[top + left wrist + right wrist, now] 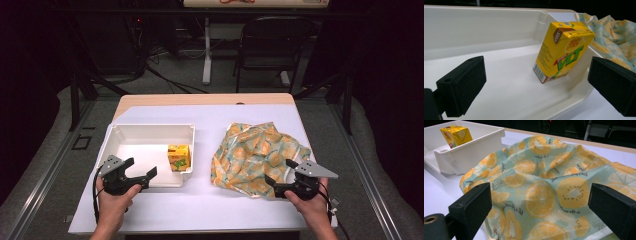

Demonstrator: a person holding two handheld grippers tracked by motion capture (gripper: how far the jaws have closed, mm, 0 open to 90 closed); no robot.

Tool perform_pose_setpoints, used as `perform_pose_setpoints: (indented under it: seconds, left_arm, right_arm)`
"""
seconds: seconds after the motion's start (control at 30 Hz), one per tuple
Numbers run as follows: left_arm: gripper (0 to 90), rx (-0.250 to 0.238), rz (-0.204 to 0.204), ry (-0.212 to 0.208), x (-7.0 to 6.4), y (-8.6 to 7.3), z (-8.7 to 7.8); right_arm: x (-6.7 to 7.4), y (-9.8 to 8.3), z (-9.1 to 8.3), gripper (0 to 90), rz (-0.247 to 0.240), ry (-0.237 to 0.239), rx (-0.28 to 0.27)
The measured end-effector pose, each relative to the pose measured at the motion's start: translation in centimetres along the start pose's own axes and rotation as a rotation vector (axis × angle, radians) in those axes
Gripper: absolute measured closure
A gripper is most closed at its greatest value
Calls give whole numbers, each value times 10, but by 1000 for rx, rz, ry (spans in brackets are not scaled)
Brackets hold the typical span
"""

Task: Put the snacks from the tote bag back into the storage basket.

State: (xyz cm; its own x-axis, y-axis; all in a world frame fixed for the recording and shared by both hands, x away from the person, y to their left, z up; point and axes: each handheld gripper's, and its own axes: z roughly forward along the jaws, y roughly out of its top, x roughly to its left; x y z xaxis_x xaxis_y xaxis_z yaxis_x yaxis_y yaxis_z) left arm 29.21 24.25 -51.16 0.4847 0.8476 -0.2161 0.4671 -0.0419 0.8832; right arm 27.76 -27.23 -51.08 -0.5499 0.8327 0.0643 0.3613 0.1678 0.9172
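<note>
A yellow juice carton (179, 157) with green lettering stands inside a white plastic tray (150, 127), close to the tray's right wall. My left gripper (141, 168) hovers over the tray's near edge, open. In the left gripper view the carton (564, 50) sits ahead of the wide-apart pads and untouched, with the tray wall (474, 25) behind it. A crumpled cloth (255, 150) printed with orange and kiwi slices lies to the right of the tray. My right gripper (280, 171) is open at the cloth's near edge. Its pads straddle the cloth (544, 170) without pressing on it.
The tray and cloth rest on a white sheet over a wooden table (205, 99). The table's front edge runs just below both hands. Beyond the table stand a dark folding chair (275, 45) and a white desk leg (207, 60).
</note>
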Motion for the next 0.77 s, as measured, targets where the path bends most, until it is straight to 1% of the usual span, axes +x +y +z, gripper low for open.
perform_pose_setpoints:
  seconds: [0.03,0.1,0.17,0.3,0.53,0.67,0.73,0.77]
  left_arm:
    - [3,-3,8,-6,0,-1,-3]
    - [2,-19,8,-3,0,-2,-8]
    - [2,-25,-2,-4,1,-4,-13]
    - [2,-28,-3,9,3,-8,-21]
    - [2,-8,-8,17,11,-22,-35]
    - [2,-9,-19,13,13,-22,-35]
    - [2,1,-9,4,11,-21,-31]
    - [3,3,-2,6,10,-20,-30]
  right_arm:
    - [0,0,0,43,-1,-2,1]
    - [0,0,0,44,-1,-2,1]
    - [0,0,0,43,-1,0,2]
    - [0,-1,1,44,-5,0,9]
    - [0,-2,2,44,0,-4,9]
    - [1,-2,2,43,-3,-1,13]
    - [2,-1,2,36,-4,0,14]
    - [4,0,2,34,-13,-3,12]
